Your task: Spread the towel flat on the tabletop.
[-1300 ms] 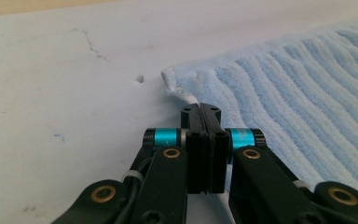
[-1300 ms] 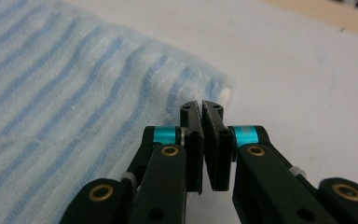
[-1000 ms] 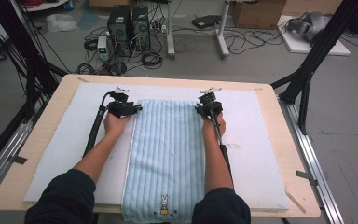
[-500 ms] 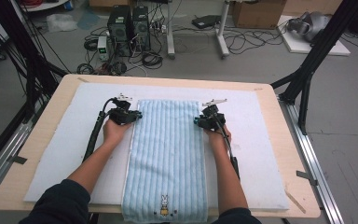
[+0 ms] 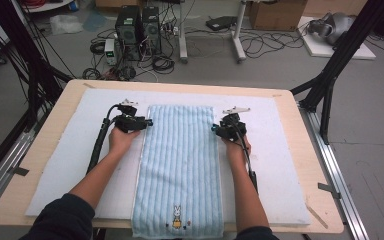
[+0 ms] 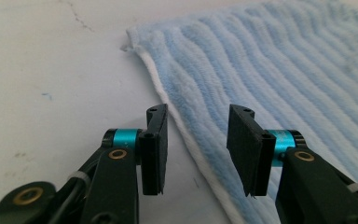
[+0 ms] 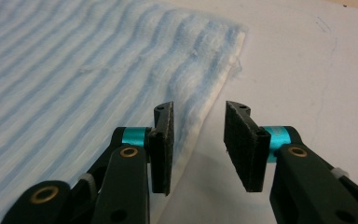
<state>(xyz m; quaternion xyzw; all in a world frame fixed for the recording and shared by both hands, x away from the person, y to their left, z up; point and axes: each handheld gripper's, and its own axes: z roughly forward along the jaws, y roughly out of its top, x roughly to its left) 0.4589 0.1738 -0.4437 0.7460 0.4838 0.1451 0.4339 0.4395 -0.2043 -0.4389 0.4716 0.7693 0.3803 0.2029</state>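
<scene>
A light blue striped towel (image 5: 180,165) lies flat and lengthwise on the white mat (image 5: 280,165), with an embroidered rabbit (image 5: 177,217) at its near end. My left gripper (image 5: 147,121) sits at the towel's left edge near the far corner. Its jaws have just been opening and stand apart over the white hem (image 6: 186,135) without pressing it. My right gripper (image 5: 214,129) is at the towel's right edge. Its jaws have also just been opening, and the hem (image 7: 193,135) lies on the mat below the gap. In the gripper views the towel (image 6: 284,70) (image 7: 74,70) stretches away past my left gripper (image 6: 199,111) and my right gripper (image 7: 200,107).
The mat covers most of a wooden table (image 5: 312,150). Black frame posts (image 5: 330,85) stand at the table's far corners. Computers (image 5: 137,27) and loose cables lie on the floor behind the table. Bare mat lies on both sides of the towel.
My right gripper has drawn back toward me along the towel's right edge. The left gripper has hardly shifted. The towel stays flat on the mat.
</scene>
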